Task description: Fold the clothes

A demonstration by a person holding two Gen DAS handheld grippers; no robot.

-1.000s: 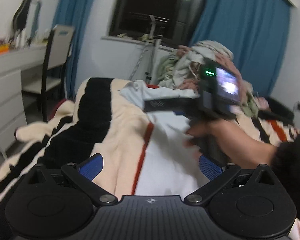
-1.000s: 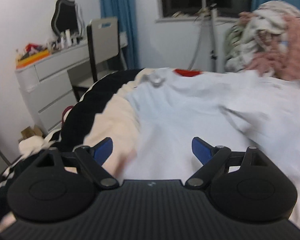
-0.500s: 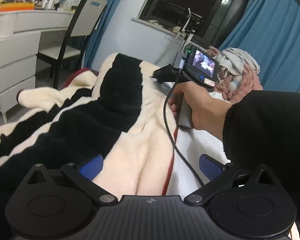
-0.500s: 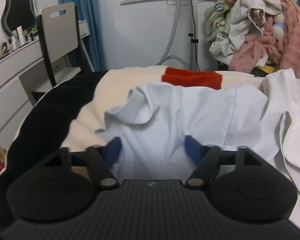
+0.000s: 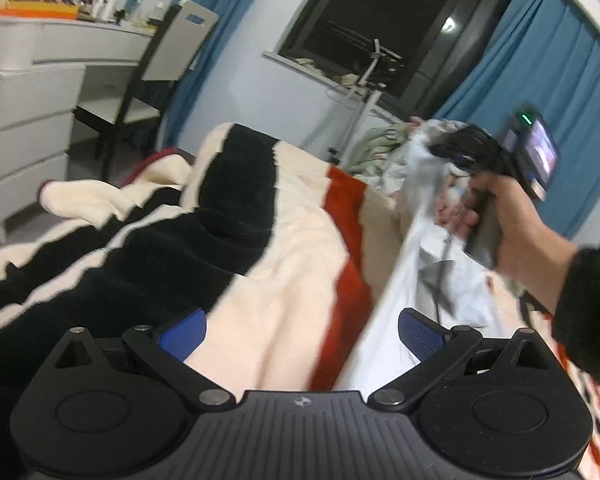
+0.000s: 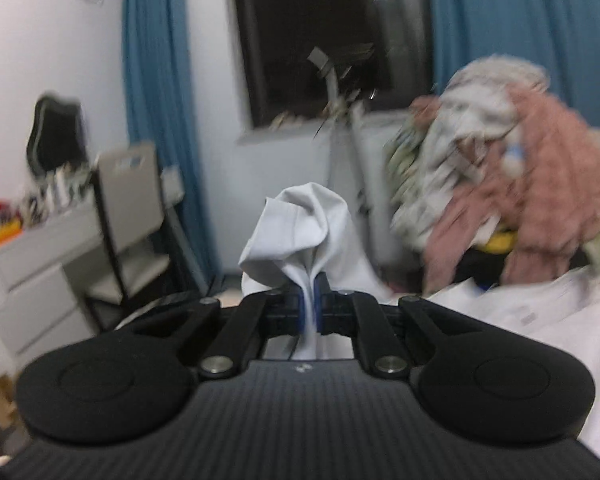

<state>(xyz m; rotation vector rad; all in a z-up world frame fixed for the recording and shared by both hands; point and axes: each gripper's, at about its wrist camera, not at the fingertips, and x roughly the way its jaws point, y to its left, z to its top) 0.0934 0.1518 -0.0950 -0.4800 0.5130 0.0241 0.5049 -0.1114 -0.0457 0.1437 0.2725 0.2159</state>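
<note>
At frame centre, the right gripper (image 6: 310, 309) clamps a bunched pale-blue cotton shirt (image 6: 308, 224); the left gripper (image 5: 302, 328) gapes empty above the striped fleece blanket (image 5: 236, 216).

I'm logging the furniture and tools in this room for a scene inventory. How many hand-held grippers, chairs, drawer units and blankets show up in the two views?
Hand-held grippers: 2, the left open, the right shut on the white shirt
Chairs: 1
Drawer units: 1
Blankets: 1, striped
Total: 5
</note>
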